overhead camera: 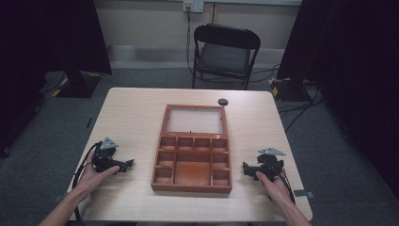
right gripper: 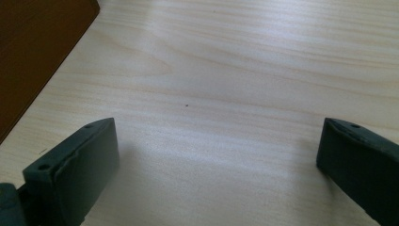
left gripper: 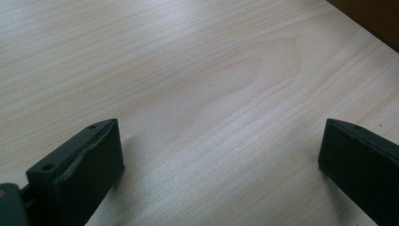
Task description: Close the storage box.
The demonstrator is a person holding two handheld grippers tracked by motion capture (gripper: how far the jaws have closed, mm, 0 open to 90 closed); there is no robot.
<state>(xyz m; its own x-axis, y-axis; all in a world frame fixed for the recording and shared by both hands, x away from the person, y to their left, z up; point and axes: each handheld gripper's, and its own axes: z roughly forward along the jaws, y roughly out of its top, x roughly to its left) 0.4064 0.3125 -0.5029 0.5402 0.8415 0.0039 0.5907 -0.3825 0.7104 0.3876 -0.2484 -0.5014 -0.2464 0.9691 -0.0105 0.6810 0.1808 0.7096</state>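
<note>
A brown wooden box (overhead camera: 192, 183) lies open in the middle of the light wooden table (overhead camera: 131, 117), its glass-paned lid (overhead camera: 194, 120) folded flat toward the far side and its compartments showing nothing inside. My left gripper (overhead camera: 128, 164) rests on the table left of the box, jaws wide apart with bare wood between them (left gripper: 221, 141). My right gripper (overhead camera: 245, 168) rests right of the box, also open over bare table (right gripper: 219, 141). A corner of the box (right gripper: 37, 52) appears at the upper left of the right gripper view, and its edge (left gripper: 371, 19) at the upper right of the left gripper view.
A small dark round object (overhead camera: 222, 101) lies on the table just beyond the lid's far right corner. A black folding chair (overhead camera: 225, 54) stands behind the table. Dark curtains and cables flank the floor on both sides.
</note>
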